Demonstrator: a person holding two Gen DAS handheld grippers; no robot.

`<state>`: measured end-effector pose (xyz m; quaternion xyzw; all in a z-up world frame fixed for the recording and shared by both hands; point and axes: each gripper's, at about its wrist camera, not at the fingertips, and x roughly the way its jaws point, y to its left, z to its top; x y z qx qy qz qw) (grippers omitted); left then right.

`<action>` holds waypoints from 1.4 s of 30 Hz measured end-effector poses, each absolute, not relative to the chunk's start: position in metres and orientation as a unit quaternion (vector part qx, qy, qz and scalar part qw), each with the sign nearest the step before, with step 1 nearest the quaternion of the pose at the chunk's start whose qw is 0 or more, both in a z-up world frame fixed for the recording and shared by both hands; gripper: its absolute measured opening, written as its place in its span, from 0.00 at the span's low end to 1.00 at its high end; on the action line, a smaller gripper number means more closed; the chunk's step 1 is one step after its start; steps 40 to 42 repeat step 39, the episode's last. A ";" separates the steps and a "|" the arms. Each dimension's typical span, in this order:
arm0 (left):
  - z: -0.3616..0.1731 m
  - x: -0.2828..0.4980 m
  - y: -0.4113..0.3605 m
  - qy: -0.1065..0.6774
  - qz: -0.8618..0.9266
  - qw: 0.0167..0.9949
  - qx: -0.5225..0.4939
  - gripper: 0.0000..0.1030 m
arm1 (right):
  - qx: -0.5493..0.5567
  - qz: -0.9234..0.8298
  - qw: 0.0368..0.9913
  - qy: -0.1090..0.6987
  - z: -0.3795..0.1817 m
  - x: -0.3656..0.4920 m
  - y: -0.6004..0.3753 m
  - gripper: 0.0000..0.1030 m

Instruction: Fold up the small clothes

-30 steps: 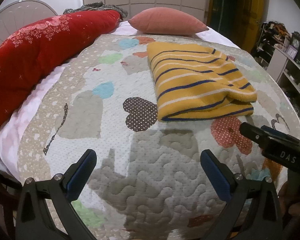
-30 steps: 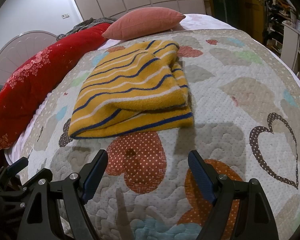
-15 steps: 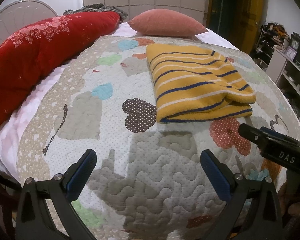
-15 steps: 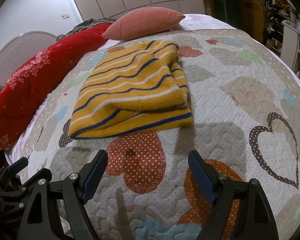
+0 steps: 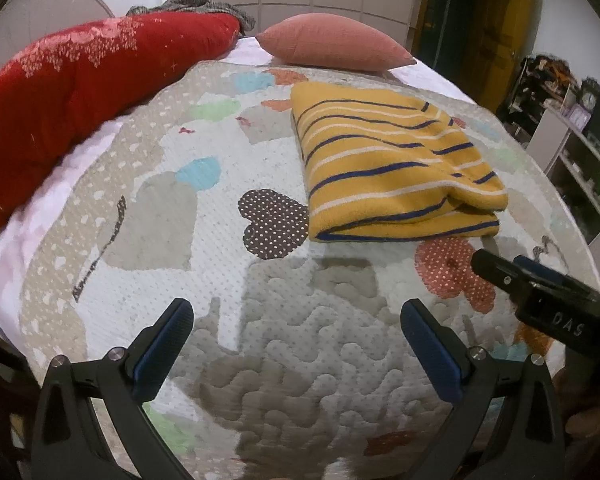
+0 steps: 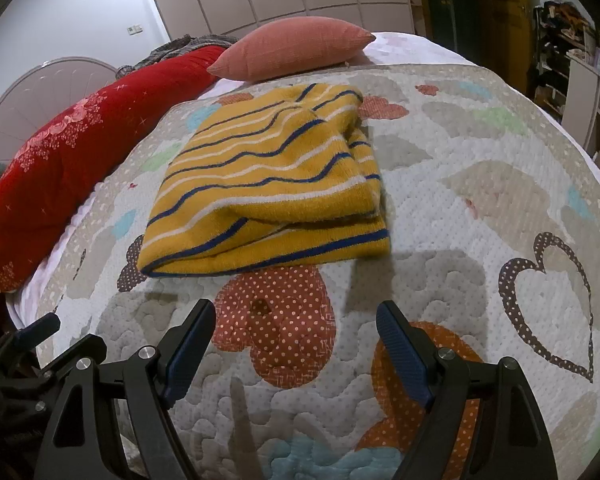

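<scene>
A yellow knitted garment with blue and white stripes [image 5: 388, 164] lies folded into a rectangle on the quilted bedspread [image 5: 260, 288]; it also shows in the right wrist view [image 6: 272, 188]. My left gripper [image 5: 296, 316] is open and empty, hovering over the quilt in front of and to the left of the garment. My right gripper [image 6: 296, 320] is open and empty, just in front of the garment's near edge, over a red dotted heart patch. The right gripper's side also shows in the left wrist view [image 5: 540, 292].
A long red bolster [image 5: 80, 80] lies along the bed's left side. A pink pillow [image 5: 332, 42] sits at the far end, also showing in the right wrist view [image 6: 292, 52]. Shelves with clutter [image 5: 572, 128] stand to the right of the bed.
Both grippers have drawn back slightly from the folded garment and stay open. The garment has not moved.
</scene>
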<state>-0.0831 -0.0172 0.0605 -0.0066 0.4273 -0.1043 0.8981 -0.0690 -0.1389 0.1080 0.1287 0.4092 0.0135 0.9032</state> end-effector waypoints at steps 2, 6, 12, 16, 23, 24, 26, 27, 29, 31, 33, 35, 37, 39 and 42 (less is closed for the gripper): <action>0.060 -0.083 -0.016 0.427 -0.104 0.898 -0.011 1.00 | 0.127 0.013 0.904 0.409 0.108 -0.069 -0.139 0.84; 0.058 -0.081 -0.016 0.433 -0.103 0.895 -0.007 1.00 | 0.124 0.014 0.904 0.410 0.108 -0.069 -0.137 0.84; 0.056 -0.080 -0.017 0.438 -0.102 0.893 0.000 1.00 | 0.114 0.015 0.905 0.409 0.109 -0.068 -0.133 0.84; 0.055 -0.080 -0.017 0.439 -0.101 0.893 0.005 1.00 | 0.113 0.015 0.905 0.410 0.109 -0.067 -0.133 0.84; 0.053 -0.079 -0.017 0.440 -0.103 0.892 0.008 1.00 | 0.109 0.015 0.905 0.411 0.107 -0.066 -0.132 0.85; 0.053 -0.079 -0.017 0.441 -0.104 0.891 0.007 1.00 | 0.109 0.015 0.905 0.412 0.107 -0.065 -0.133 0.85; 0.050 -0.077 -0.016 0.445 -0.104 0.889 0.006 1.00 | 0.108 0.015 0.905 0.412 0.106 -0.065 -0.132 0.85; 0.049 -0.076 -0.016 0.448 -0.104 0.888 0.004 1.00 | 0.107 0.015 0.905 0.412 0.106 -0.065 -0.132 0.85; 0.047 -0.075 -0.015 0.452 -0.106 0.886 -0.001 1.00 | 0.105 0.014 0.905 0.412 0.105 -0.064 -0.132 0.85; 0.044 -0.073 -0.014 0.456 -0.107 0.884 -0.003 1.00 | 0.102 0.015 0.905 0.412 0.104 -0.063 -0.131 0.85; 0.043 -0.072 -0.014 0.456 -0.109 0.883 -0.004 1.00 | 0.096 0.014 0.906 0.412 0.105 -0.063 -0.130 0.85; 0.042 -0.072 -0.013 0.456 -0.112 0.883 -0.006 1.00 | 0.090 0.014 0.907 0.410 0.106 -0.061 -0.128 0.85; 0.042 -0.072 -0.013 0.456 -0.113 0.883 -0.007 1.00 | 0.087 0.015 0.908 0.410 0.106 -0.059 -0.127 0.85; 0.042 -0.071 -0.012 0.456 -0.110 0.883 -0.005 1.00 | 0.087 0.016 0.907 0.412 0.105 -0.058 -0.126 0.85; 0.042 -0.071 -0.012 0.456 -0.110 0.883 -0.005 1.00 | 0.087 0.016 0.907 0.412 0.105 -0.058 -0.126 0.85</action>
